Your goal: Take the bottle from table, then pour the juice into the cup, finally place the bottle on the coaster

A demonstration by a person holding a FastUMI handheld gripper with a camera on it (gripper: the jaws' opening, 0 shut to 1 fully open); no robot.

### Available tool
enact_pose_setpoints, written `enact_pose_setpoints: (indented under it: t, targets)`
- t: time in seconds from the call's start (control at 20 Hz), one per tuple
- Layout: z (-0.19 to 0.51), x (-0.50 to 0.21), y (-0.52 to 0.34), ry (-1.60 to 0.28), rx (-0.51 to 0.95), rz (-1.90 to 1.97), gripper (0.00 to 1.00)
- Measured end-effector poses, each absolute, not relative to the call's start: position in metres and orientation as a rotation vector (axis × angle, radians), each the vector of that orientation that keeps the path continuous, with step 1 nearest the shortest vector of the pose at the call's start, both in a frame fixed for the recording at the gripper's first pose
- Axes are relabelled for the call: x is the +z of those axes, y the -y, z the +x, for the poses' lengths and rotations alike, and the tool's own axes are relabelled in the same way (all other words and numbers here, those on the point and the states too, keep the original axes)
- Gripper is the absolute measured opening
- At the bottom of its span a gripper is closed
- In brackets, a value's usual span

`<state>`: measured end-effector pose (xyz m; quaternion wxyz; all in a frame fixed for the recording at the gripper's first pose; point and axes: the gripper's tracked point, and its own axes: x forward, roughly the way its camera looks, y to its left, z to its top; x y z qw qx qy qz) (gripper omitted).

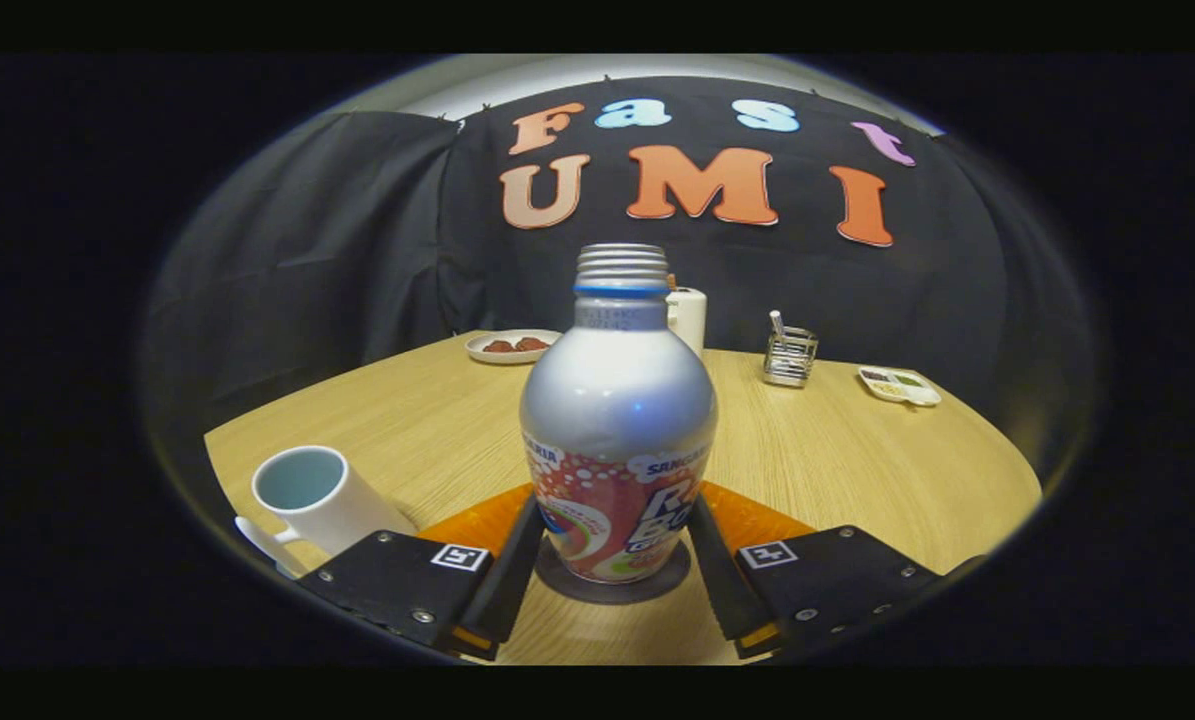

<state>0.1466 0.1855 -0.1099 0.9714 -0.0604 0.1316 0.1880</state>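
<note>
Bottle (pixel 617 420) upright on the dark round coaster (pixel 612 585), cap off, threaded neck bare, silver shoulder above a red and white label. Between the two fingers (pixel 505 585) of the tool (pixel 612 570), one finger close on each side of the label; fingers look to touch the bottle's sides, but whether pressing or merely alongside cannot be told. Orange mat (pixel 477 525) under the coaster, showing on both sides behind the fingers. All on a round wooden worktop (pixel 857 470).

White cup (pixel 312 495) near the left finger, just beside the mat, standing apart from the bottle, handle turned toward the near edge, inside pale blue; contents not clear. Beyond the bottle, well apart: a small plate (pixel 510 346) with brown pieces on the far left, a white container (pixel 688 318) partly hidden behind the bottle's neck, a wire holder (pixel 789 356) with a white stick in it to the right, and a small white tray (pixel 899 385) with dark bits farther right near the worktop's edge.
</note>
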Motion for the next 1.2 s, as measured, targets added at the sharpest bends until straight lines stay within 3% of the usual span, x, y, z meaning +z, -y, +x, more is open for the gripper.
enact_pose_setpoints:
  t: [0.7,0.8,1.05,1.2]
  targets:
    - [0.138,-0.124,-0.179,-0.277,0.345,-0.121,0.8]
    - [0.135,-0.124,-0.18,-0.274,0.35,-0.13,0.82]
    - [0.13,-0.104,-0.178,-0.221,0.336,-0.103,0.97]
    - [0.121,-0.097,-0.174,-0.221,0.329,-0.076,0.97]
